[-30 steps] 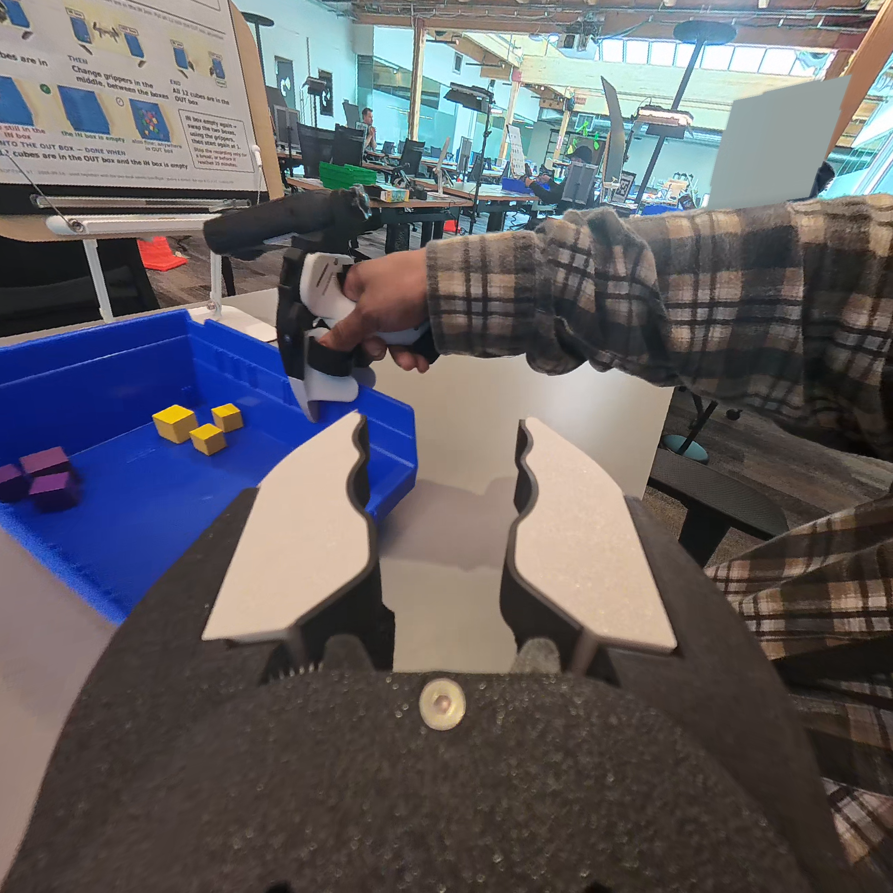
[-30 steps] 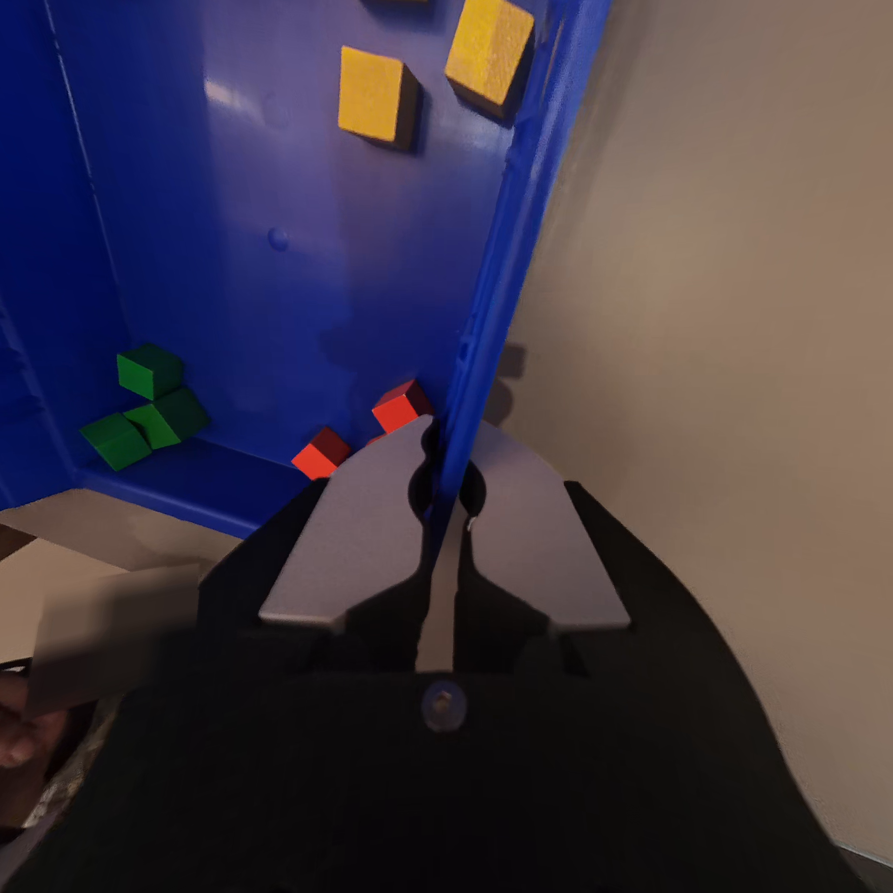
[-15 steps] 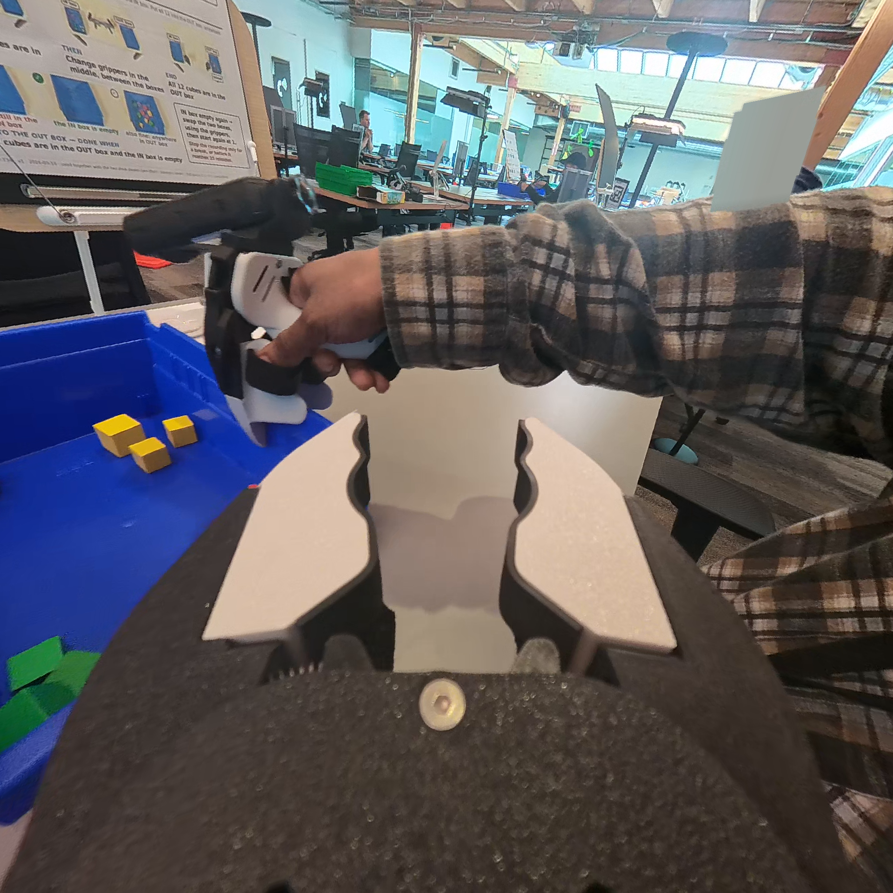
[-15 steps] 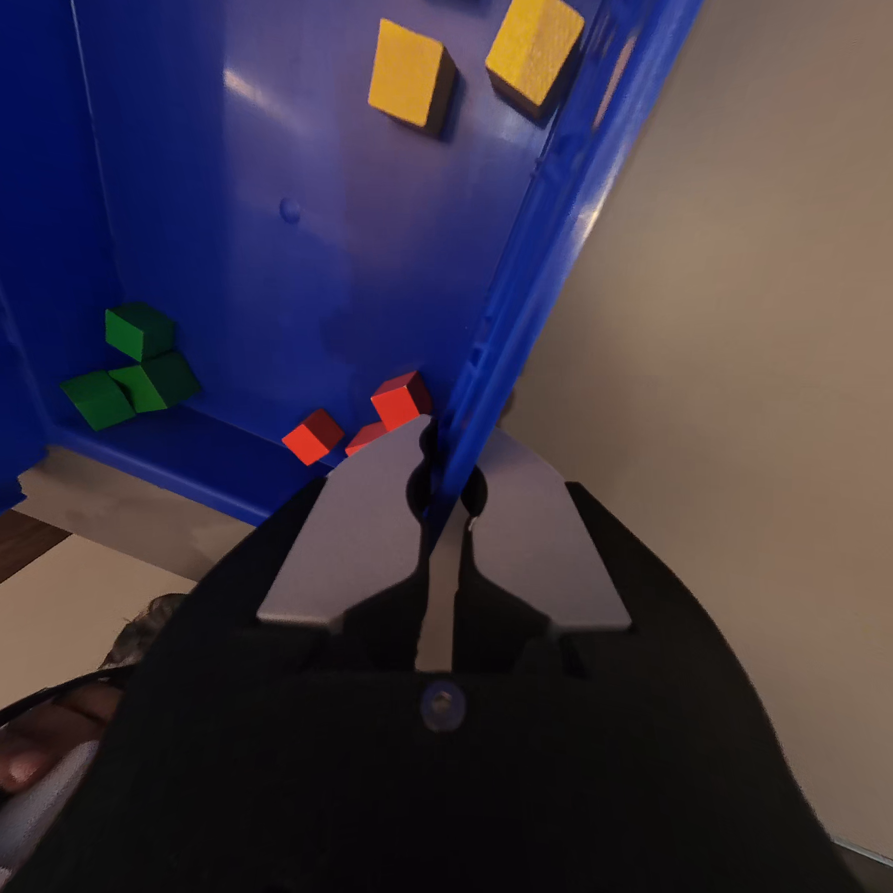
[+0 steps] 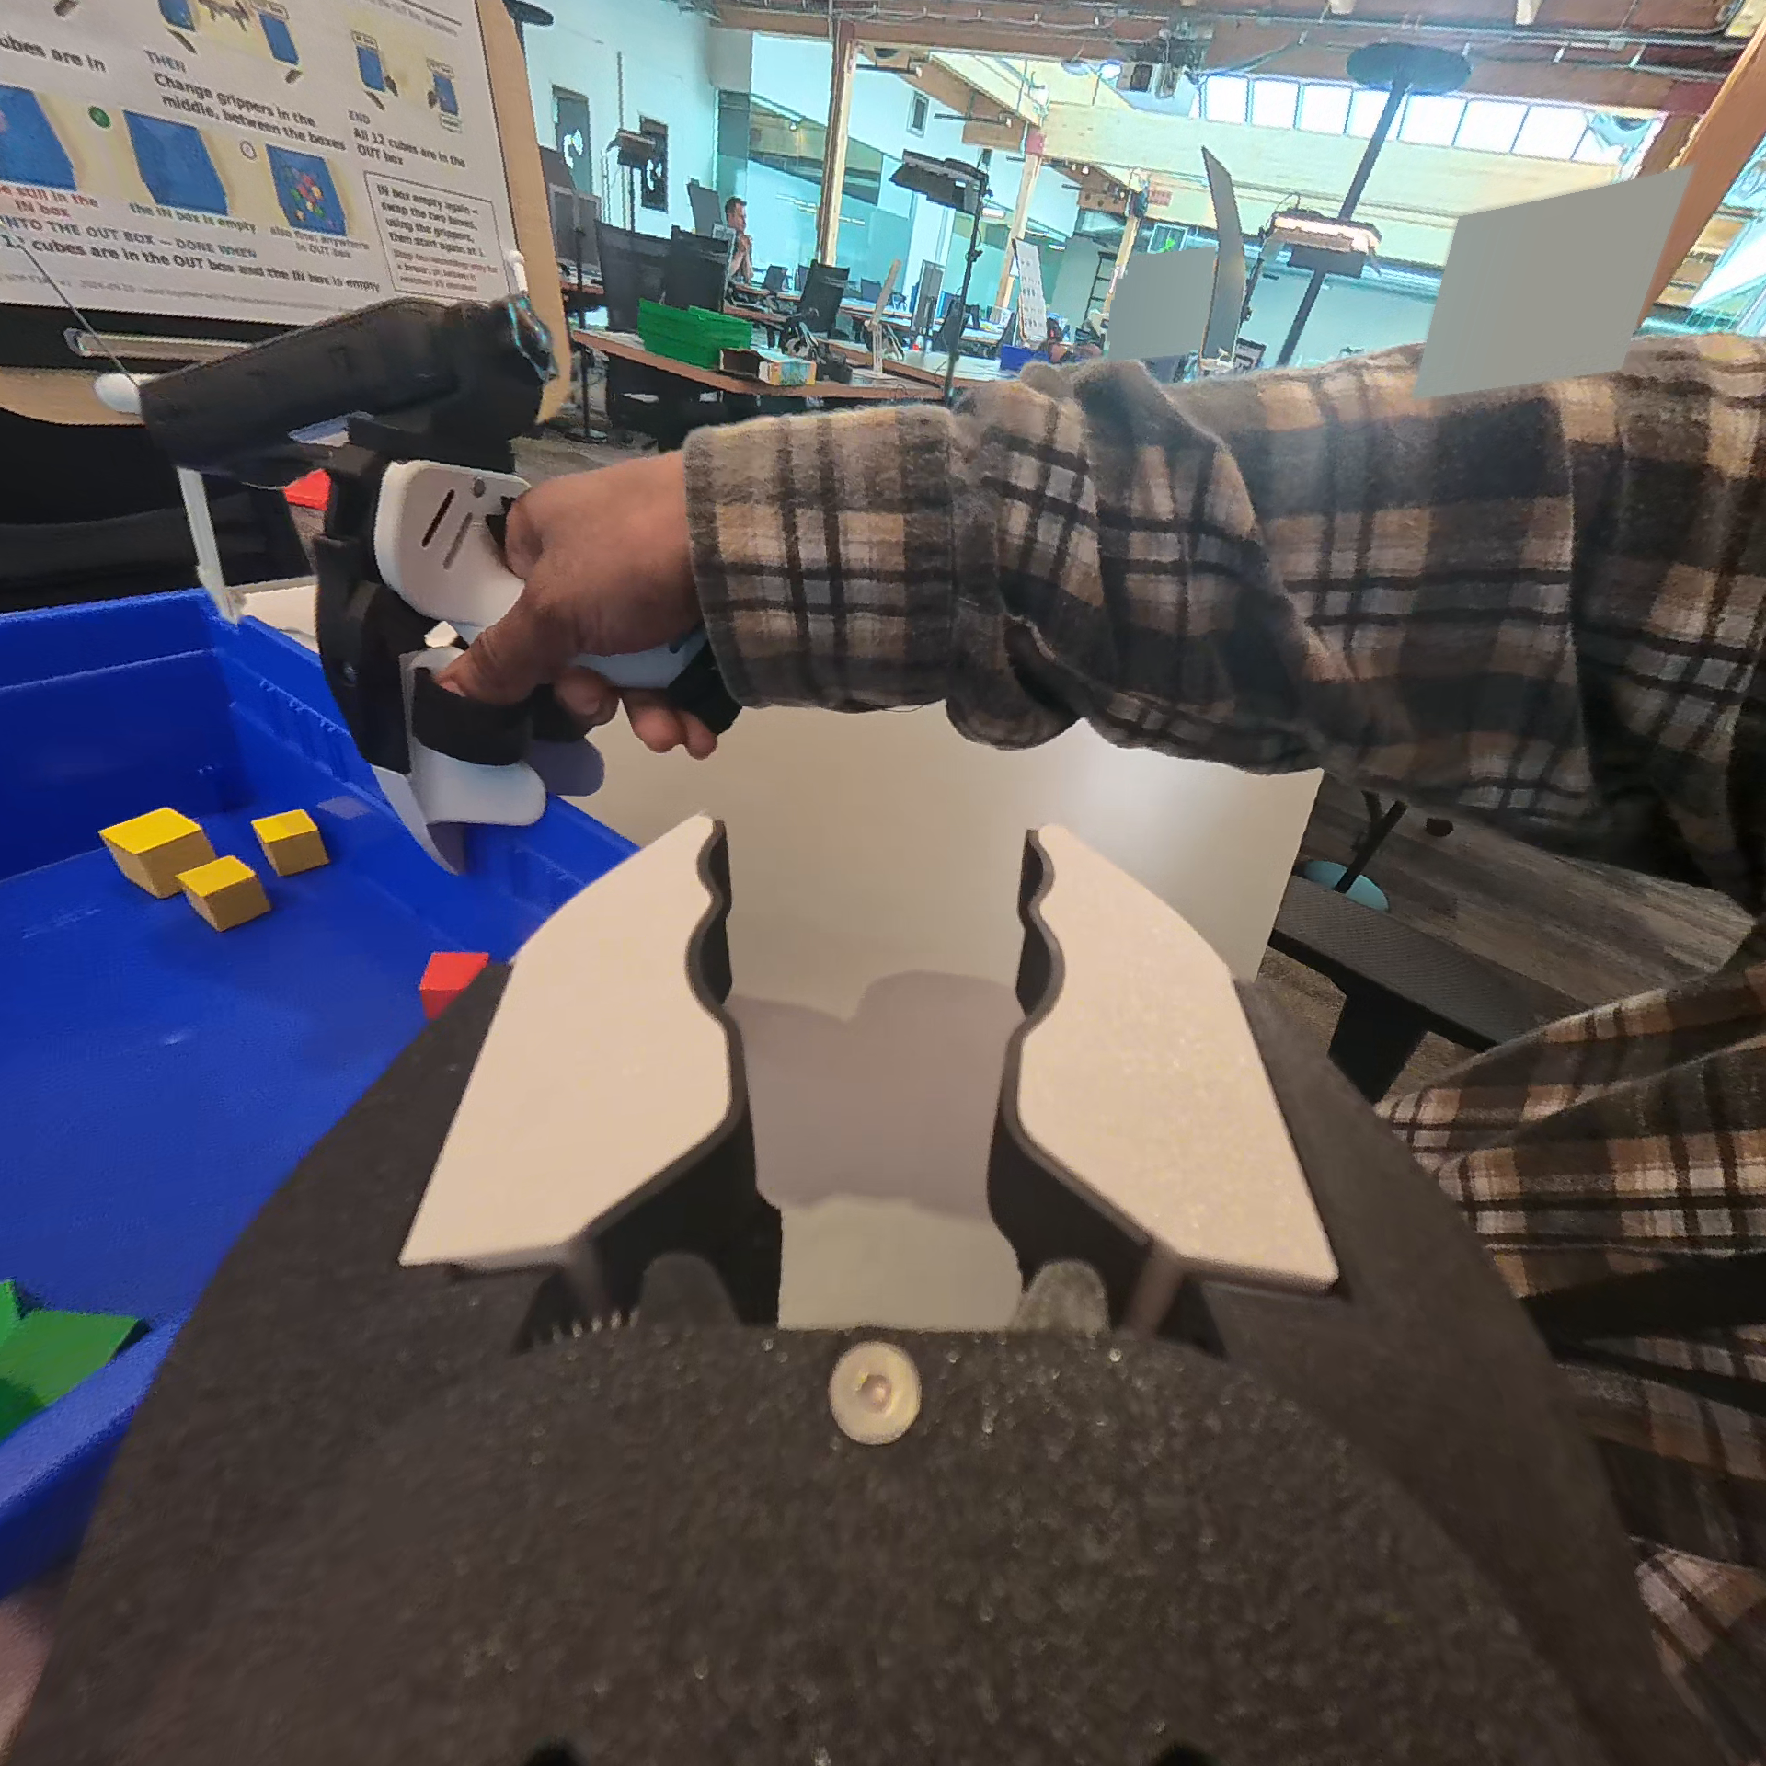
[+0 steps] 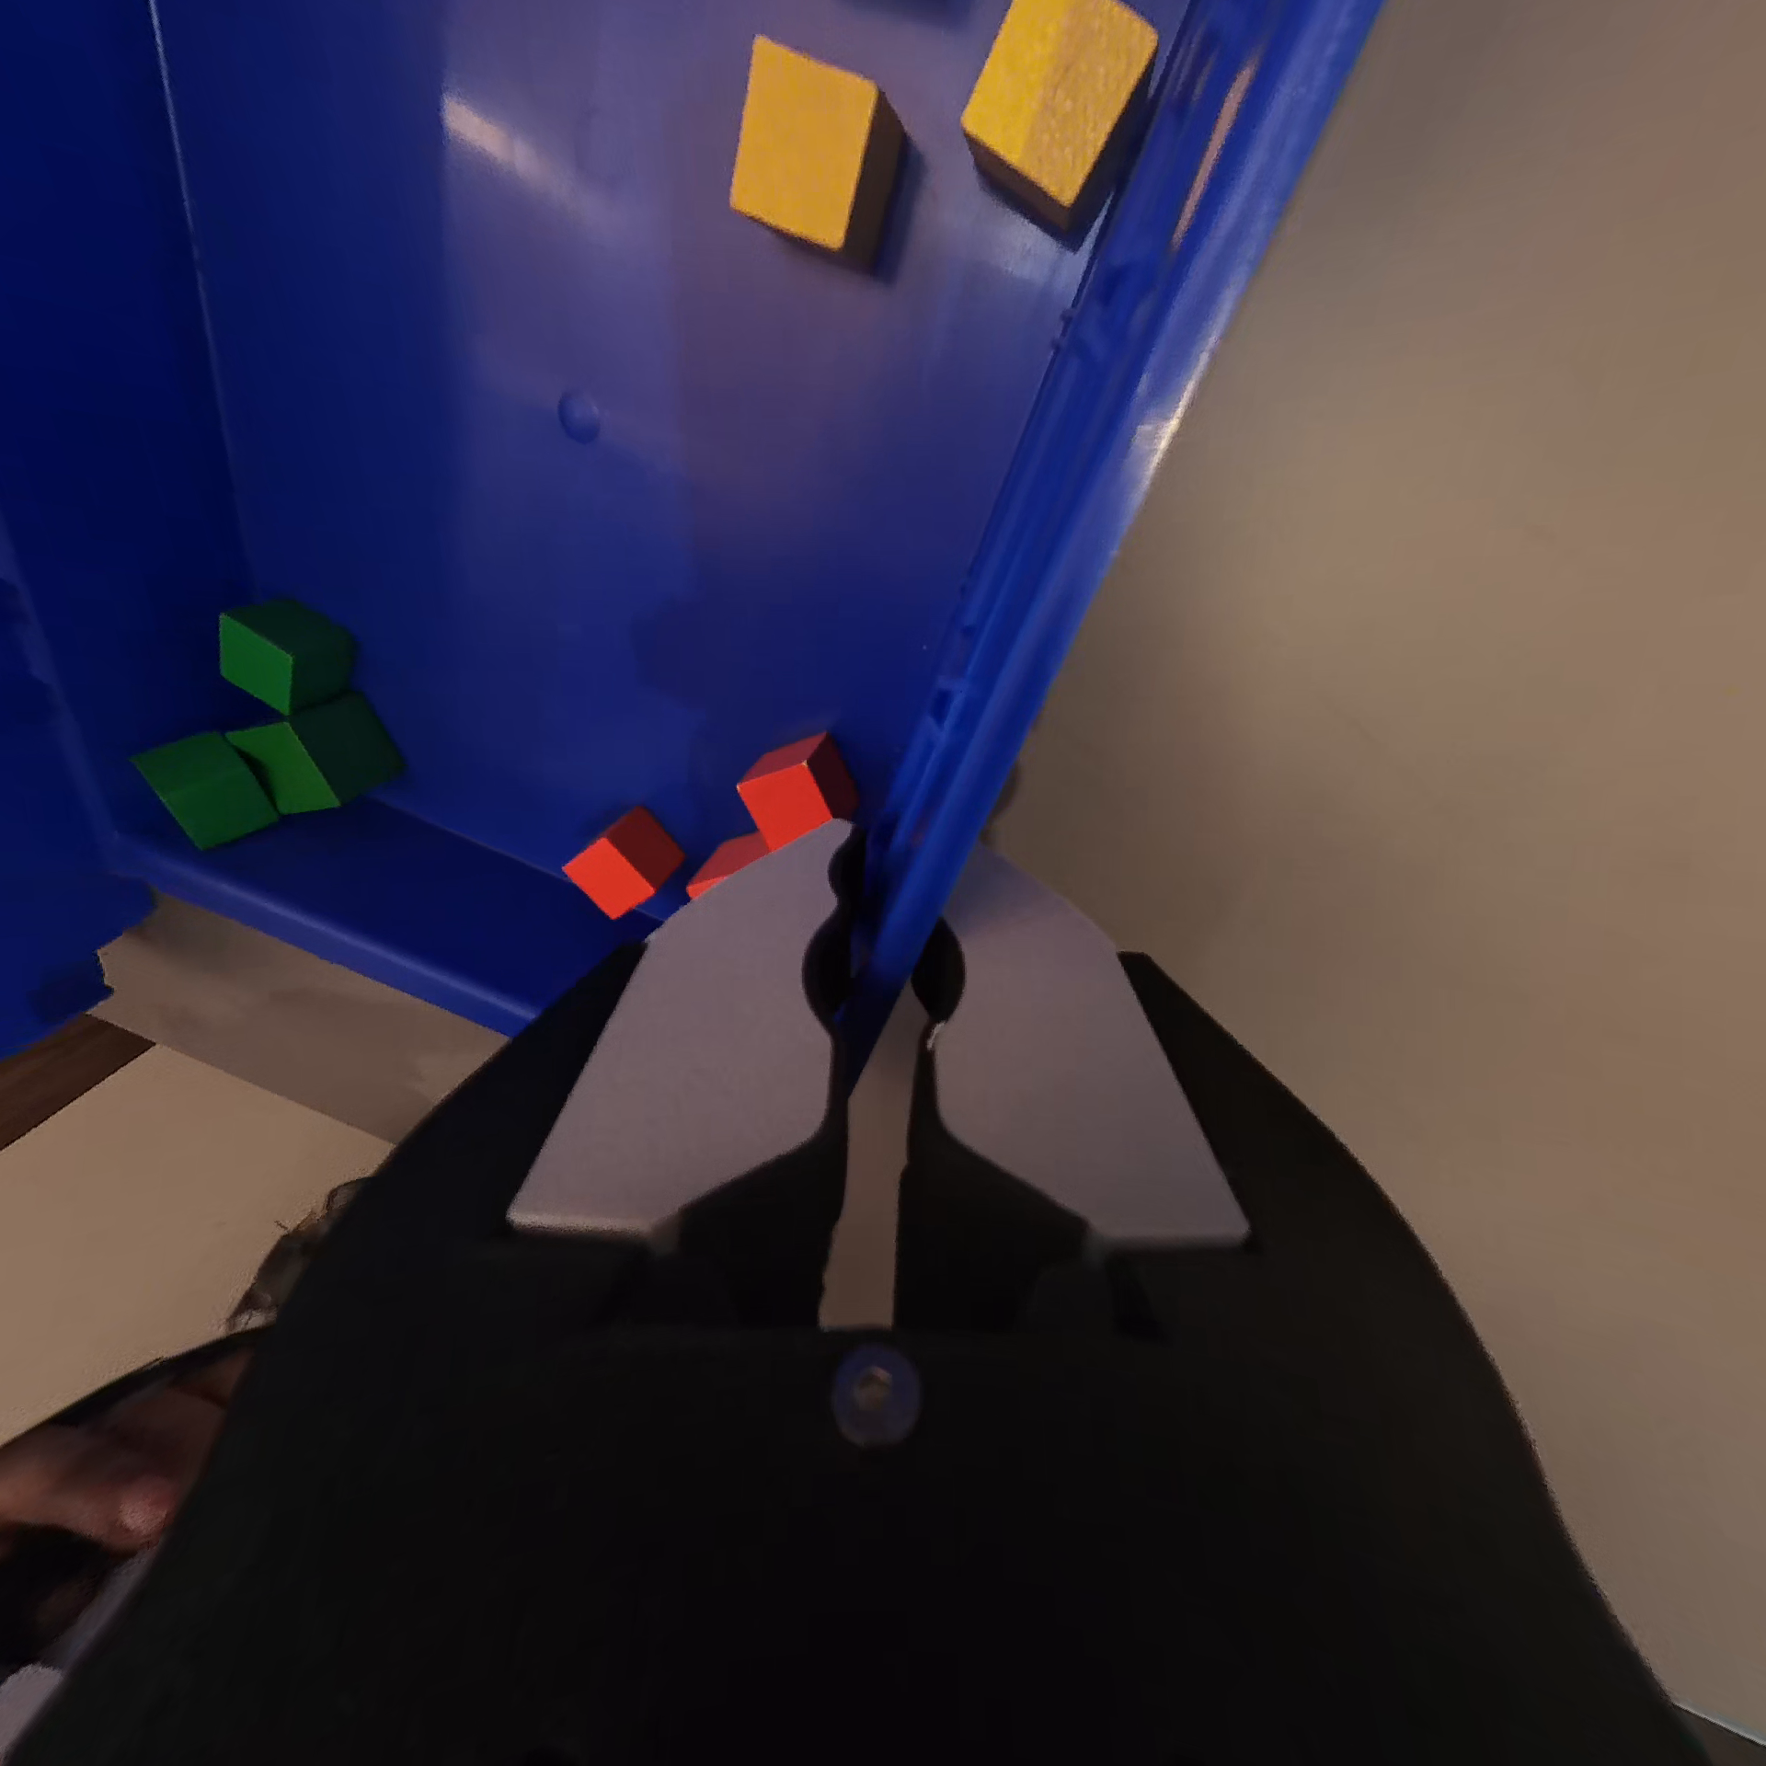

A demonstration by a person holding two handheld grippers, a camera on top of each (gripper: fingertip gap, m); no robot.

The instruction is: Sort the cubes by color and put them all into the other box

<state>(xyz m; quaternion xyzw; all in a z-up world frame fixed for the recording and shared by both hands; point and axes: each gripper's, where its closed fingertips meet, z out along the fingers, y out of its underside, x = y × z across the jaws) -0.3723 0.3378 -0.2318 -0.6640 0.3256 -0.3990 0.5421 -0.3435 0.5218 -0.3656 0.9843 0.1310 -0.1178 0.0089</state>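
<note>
The right gripper [image 6: 865, 893] is pinching the side wall of the blue box [image 6: 1042, 612], one finger inside and one outside, jaws closed tight on the plastic rim. Seen from the left wrist view, a hand [image 5: 592, 592] in a plaid sleeve [image 5: 1195, 573] is gripping that tool's white handle above the box's near corner. The left gripper [image 5: 872, 850] is hanging over the pale tabletop [image 5: 908, 793] just beside the box, its jaws standing wide apart and holding nothing. Inside the box, the yellow cubes [image 5: 215, 865] are sitting close together toward the far end, the red cubes [image 6: 707, 831] are lying bunched against the wall right by the clamped spot, and the green cubes [image 6: 272, 731] are huddling in a corner, touching one another. An instruction poster [image 5: 239, 153] is standing behind the box
</note>
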